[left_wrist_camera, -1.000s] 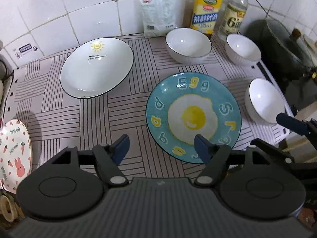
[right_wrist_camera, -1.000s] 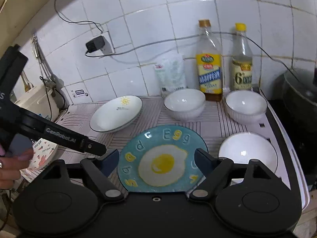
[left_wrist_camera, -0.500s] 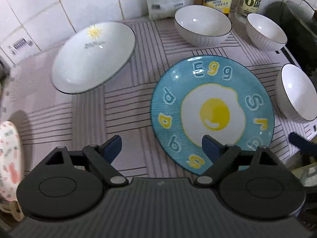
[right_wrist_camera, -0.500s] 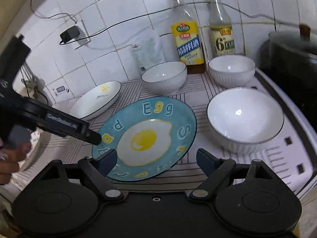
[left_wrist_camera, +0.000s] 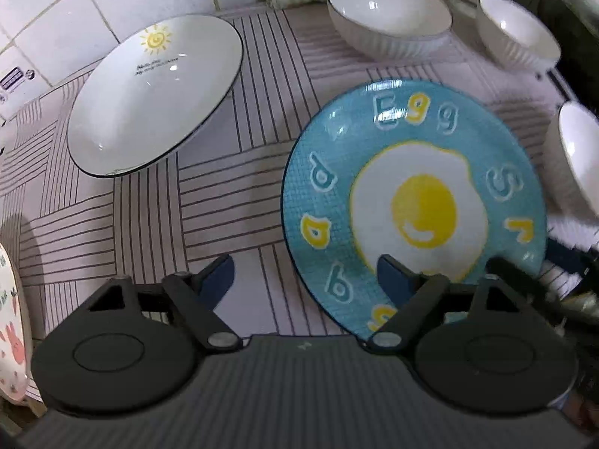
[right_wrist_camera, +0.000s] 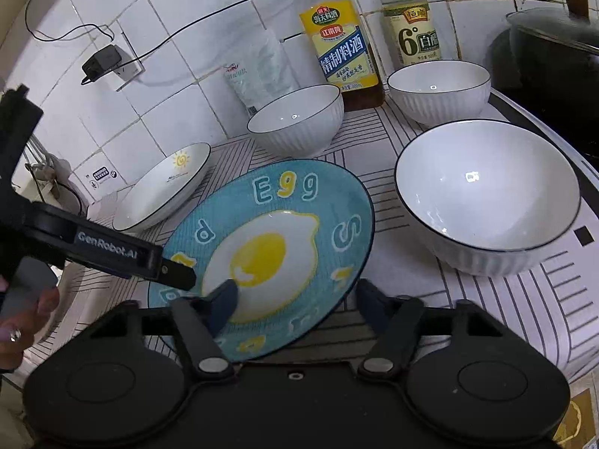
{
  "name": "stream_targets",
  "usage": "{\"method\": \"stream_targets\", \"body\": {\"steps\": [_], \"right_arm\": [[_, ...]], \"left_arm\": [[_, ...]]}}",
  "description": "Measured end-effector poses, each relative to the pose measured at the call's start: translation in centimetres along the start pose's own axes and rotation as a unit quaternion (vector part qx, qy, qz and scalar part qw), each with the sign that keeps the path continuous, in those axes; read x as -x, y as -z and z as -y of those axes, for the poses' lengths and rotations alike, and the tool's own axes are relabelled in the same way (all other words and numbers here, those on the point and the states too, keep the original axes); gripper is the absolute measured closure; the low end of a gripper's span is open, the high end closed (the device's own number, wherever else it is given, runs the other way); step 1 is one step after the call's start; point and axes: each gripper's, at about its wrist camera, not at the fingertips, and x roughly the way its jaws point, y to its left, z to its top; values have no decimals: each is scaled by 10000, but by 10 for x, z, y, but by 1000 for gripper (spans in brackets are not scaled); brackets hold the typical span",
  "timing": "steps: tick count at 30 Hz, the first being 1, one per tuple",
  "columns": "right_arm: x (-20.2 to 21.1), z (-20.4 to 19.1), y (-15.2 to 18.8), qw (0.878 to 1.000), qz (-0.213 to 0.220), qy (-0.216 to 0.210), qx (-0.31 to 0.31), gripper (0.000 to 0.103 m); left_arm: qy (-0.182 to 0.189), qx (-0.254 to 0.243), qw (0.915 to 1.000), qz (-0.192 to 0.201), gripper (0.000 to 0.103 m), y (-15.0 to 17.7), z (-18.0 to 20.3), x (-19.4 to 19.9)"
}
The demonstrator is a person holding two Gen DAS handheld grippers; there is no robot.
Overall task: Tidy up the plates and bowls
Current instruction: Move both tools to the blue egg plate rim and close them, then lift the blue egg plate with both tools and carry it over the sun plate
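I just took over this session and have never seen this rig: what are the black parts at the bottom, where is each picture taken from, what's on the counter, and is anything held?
Each picture comes from a fisheye camera on a handheld two-finger gripper, looking along its blue-tipped fingers. The left gripper and right gripper are both open and hold nothing. The right view also shows the left gripper from the side, over the plate's left edge. On the striped mat lie a blue egg plate, a white sun plate and three white bowls: near, middle, far. Two bottles stand by the tiled wall.
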Motion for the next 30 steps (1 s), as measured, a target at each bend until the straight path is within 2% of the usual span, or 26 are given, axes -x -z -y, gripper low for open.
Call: {"method": "stream_targets", "body": {"steps": [1, 2, 4, 8, 10, 15, 18, 23, 27, 30], "right_arm": [[-1, 0, 0, 10000, 8, 80, 2, 45], [-1, 0, -1, 9998, -3, 195, 60, 60], [-3, -1, -2, 9984, -114, 497, 255, 78], [-2, 11, -2, 9991, -184, 357, -135, 81], [-5, 12, -3, 9989, -218, 349, -243, 81], [-13, 25, -2, 9955, -184, 148, -915, 81], [-14, 29, -3, 9939, -205, 97, -1079, 84], [-15, 25, -9, 9933, -428, 110, -1066, 85], [-8, 13, -12, 9962, -598, 9, -627, 84], [-5, 10, -12, 9965, -652, -41, -528, 84]], "left_arm": [[-17, -53, 10000, -60, 39, 0, 0, -3], [1, -68, 9999, -85, 41, -1, 0, -4], [125, -21, 9999, -91, 48, -1, -2, -5], [313, -67, 9995, -39, 62, 0, -1, -3], [389, -73, 9992, -2, 65, 0, 0, -4], [461, -37, 9988, 172, 66, -2, -1, -7], [524, -49, 9983, 263, 67, -2, -3, -8], [519, -254, 9981, 194, 69, 2, -6, -1], [630, -174, 9978, 55, 69, 9, -12, 4], [613, -124, 9980, 38, 69, 18, -13, 9]]}}
